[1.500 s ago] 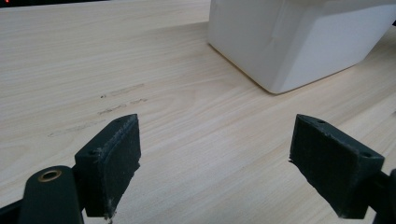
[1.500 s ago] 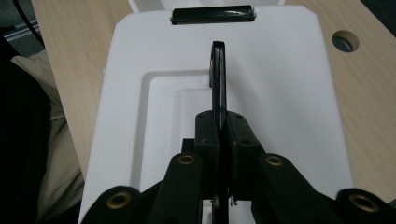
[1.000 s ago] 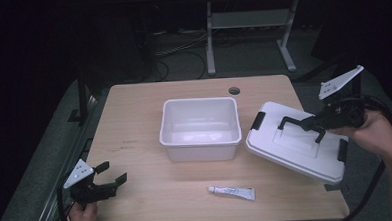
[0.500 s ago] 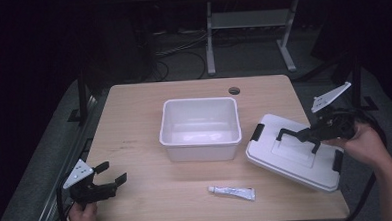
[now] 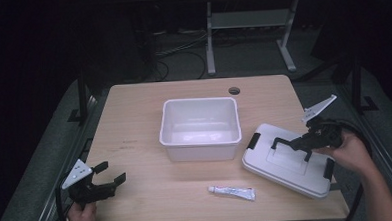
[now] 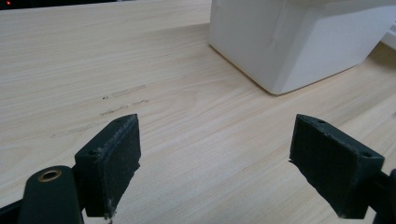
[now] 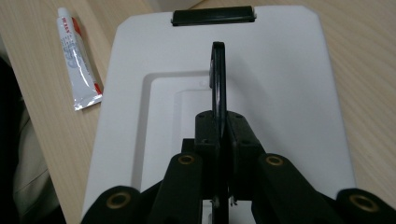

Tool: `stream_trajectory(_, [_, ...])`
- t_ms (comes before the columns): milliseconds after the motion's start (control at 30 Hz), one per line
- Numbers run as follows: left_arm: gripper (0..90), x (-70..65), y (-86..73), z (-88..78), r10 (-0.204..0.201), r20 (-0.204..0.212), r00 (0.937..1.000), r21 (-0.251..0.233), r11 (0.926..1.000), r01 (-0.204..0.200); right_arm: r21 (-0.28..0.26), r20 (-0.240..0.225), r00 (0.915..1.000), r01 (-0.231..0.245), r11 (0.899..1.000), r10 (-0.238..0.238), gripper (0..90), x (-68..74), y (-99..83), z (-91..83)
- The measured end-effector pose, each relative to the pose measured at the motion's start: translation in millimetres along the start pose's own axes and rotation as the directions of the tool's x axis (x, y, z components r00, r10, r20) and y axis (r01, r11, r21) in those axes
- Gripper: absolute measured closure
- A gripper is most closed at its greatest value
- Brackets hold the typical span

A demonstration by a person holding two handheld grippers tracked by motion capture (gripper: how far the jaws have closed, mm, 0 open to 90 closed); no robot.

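Gripped the black handle (image 7: pixel 218 79) of the white lid (image 5: pixel 286 159) with the right hand-held gripper (image 5: pixel 305 141), jaws clamped tight on that upright bar as shown in the right gripper view. Rested the lid flat on the table (image 5: pixel 134 123), directly under that gripper, with one black latch (image 7: pixel 213 15) at the far edge ahead of the jaws. Left the white bin (image 5: pixel 200 128) uncovered and apparently empty, just beyond the lid's far edge and a little off to the side of the right hand-held gripper. Left the small tube (image 5: pixel 232 192) lying on the table beside the lid, near the right hand-held gripper and well apart from the left one. Kept the left hand-held gripper (image 5: pixel 107 184) low over the table's near corner, jaws spread wide and holding nothing, with bare wood between the pads (image 6: pixel 114 163) and a corner of the bin ahead.

Judged as an early stage: handle secured, lid not yet lifted onto the bin, tube not yet inside it. Remaining, by that reading: possibly placing the tube in the bin, then carrying the lid across, seating it on the rim and closing the latches.
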State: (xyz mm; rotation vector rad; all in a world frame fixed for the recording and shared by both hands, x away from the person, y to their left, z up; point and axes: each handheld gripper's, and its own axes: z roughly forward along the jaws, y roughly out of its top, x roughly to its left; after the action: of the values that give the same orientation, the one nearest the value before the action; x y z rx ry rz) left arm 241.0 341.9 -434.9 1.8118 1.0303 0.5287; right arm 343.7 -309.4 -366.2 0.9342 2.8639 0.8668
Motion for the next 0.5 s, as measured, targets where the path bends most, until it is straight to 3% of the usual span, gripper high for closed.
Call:
stream_trajectory(267, [15.7,0.1,-0.1,0.1,0.002,-0.001,1.0,0.004,1.0,-0.002,0.015,-0.014,0.9998,-0.011,1.0,0.012,84.0,-4.5,-4.0,21.9])
stream_trajectory(500, [15.7,0.8,-0.3,-0.7,-0.001,-0.001,1.0,-0.001,1.0,0.001,0.02,-0.015,0.9996,-0.022,1.0,0.022,83.9,-8.3,-2.9,30.9])
